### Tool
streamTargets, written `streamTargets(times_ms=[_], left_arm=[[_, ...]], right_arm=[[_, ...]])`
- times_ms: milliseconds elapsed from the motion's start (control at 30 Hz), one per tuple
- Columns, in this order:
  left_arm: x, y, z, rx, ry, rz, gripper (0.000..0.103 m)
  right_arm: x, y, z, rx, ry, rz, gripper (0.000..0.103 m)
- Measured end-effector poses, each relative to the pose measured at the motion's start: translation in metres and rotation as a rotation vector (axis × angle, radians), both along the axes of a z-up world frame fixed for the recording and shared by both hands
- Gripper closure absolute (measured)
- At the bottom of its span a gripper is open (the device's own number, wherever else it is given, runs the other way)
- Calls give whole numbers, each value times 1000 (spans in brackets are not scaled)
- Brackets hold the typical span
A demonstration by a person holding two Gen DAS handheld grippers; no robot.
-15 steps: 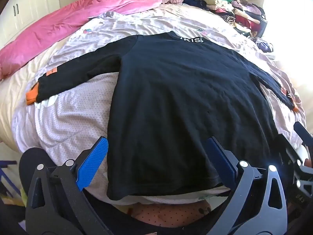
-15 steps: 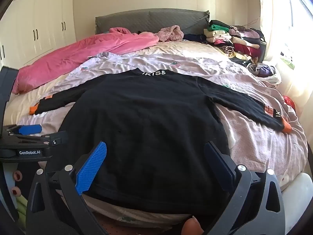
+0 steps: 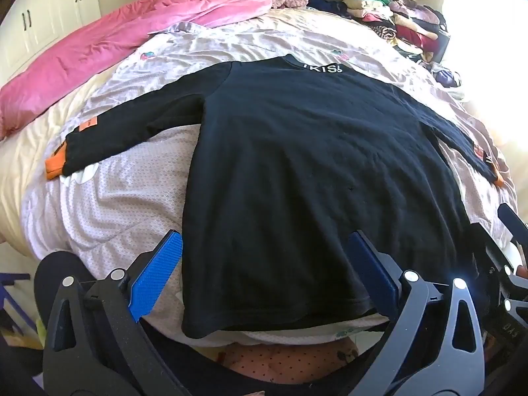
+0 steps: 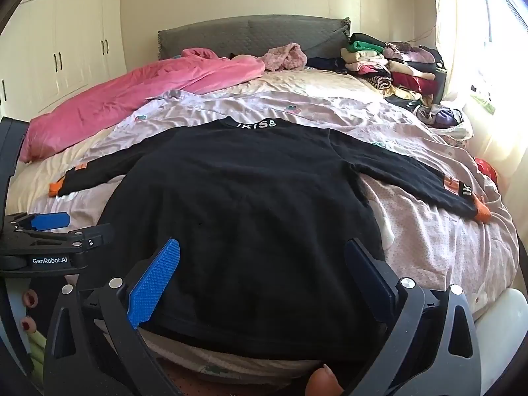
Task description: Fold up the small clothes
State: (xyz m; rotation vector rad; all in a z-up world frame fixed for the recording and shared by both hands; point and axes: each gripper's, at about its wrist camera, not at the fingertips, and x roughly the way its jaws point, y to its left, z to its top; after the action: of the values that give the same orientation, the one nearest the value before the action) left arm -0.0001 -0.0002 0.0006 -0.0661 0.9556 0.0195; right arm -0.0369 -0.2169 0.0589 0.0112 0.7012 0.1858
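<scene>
A black long-sleeved top [image 3: 313, 165] [image 4: 250, 214] lies flat on the bed, collar with white letters at the far side, both sleeves spread out, orange cuffs [image 3: 54, 166] [image 4: 481, 209] at their ends. My left gripper [image 3: 264, 270] hovers over the hem's left part, jaws wide open, nothing between the blue pads. Over the hem's right part my right gripper [image 4: 260, 274] stands open too and holds nothing. The left gripper's body [image 4: 49, 241] shows at the left edge of the right wrist view, the right gripper's body [image 3: 505, 264] at the right edge of the left wrist view.
A pale pink quilt [image 4: 429, 231] covers the bed under the top. A bright pink duvet [image 4: 138, 95] lies at the far left, a pile of folded clothes [image 4: 389, 66] at the far right by the window. White wardrobe doors [image 4: 66, 49] stand to the left.
</scene>
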Motion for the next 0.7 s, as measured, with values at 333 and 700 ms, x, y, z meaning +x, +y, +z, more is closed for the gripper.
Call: streamTargets(times_ms=[333,700], left_arm=[[-1,-2,1,7,-4,-10,9],[-1,-2,1,12,-8,-10,9]], right_arm=[[-3,-1,2,3,-7,-3,4],[-3,-1,4,0,-9,3,4]])
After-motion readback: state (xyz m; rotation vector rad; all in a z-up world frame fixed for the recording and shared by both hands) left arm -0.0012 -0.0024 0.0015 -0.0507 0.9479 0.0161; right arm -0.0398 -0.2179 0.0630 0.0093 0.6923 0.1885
